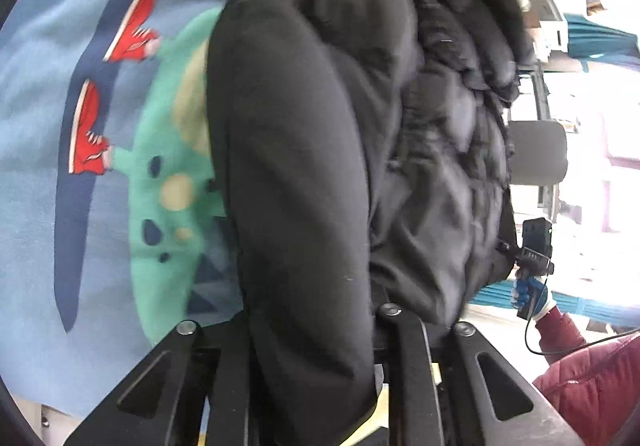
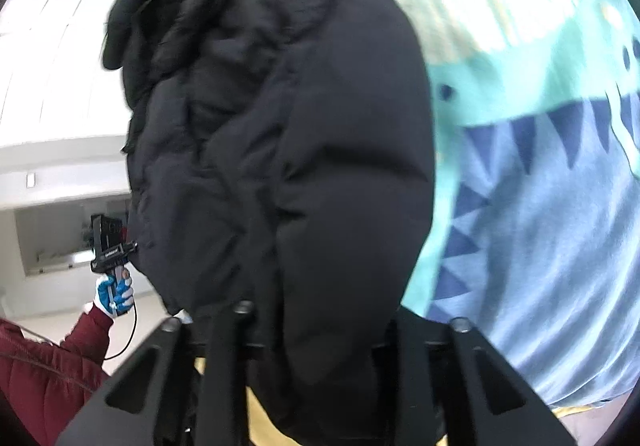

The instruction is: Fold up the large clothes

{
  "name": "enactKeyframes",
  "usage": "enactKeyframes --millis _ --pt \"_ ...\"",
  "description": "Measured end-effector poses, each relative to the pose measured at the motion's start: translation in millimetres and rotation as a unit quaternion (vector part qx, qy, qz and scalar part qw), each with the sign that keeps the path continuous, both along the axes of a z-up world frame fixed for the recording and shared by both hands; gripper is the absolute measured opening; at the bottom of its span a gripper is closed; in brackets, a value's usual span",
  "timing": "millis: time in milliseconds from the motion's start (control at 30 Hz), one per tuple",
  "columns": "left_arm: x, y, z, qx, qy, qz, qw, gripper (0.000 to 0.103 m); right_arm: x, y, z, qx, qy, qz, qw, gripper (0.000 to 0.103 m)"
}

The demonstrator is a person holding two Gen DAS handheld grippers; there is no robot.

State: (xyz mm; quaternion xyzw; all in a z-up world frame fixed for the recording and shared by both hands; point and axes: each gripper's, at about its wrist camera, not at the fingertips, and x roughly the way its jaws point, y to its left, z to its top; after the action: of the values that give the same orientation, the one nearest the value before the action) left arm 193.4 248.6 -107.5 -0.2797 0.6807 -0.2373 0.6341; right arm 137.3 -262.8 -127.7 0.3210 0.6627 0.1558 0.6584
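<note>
Now black jacket (image 1: pixel 304 150) pinched btwn both grippers' jaws.

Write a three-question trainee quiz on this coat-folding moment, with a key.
1. True or false: both tongs are shut on the black coat.
2. What lies under the coat? A) dinosaur blanket B) bare wood C) white towel
3. What colour is the person's sleeve?

Key:
1. True: the left tongs and the right tongs each pinch the padded fabric.
2. A: the blanket is light blue with a green dinosaur.
3. Dark red: sleeve.
</note>
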Motion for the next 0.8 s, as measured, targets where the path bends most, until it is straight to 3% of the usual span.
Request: enactKeyframes --millis 167,300,500,700,800 --pt "10.7 -1.8 50.4 -0.055 -0.037 0.051 0.9965 0.014 14.0 7.9 55.6 0.024 -0.063 -0.023 0.997 0.011" --pt "30.5 5.5 98.2 -0.107 -0.088 0.108 0.9845 0.014 30.2 1.7 98.5 0.034 -0.120 -0.054 0.991 0.010" --pt "78.8 22.2 158.4 -0.161 -0.167 0.184 0.9551 0.014 61.0 -31.0 160.4 0.045 -0.210 -0.136 0.967 0.010" --pt "148.3 47.4 162.0 -0.215 -0.171 0.281 0.9194 0.014 107.7 -69.1 186.6 0.077 -0.255 -0.242 0.933 0.010" --pt "191.2 49.6 158.3 -0.223 -0.164 0.306 0.9109 0.015 144.7 -82.9 190.7 0.096 -0.264 -0.277 0.919 0.010"
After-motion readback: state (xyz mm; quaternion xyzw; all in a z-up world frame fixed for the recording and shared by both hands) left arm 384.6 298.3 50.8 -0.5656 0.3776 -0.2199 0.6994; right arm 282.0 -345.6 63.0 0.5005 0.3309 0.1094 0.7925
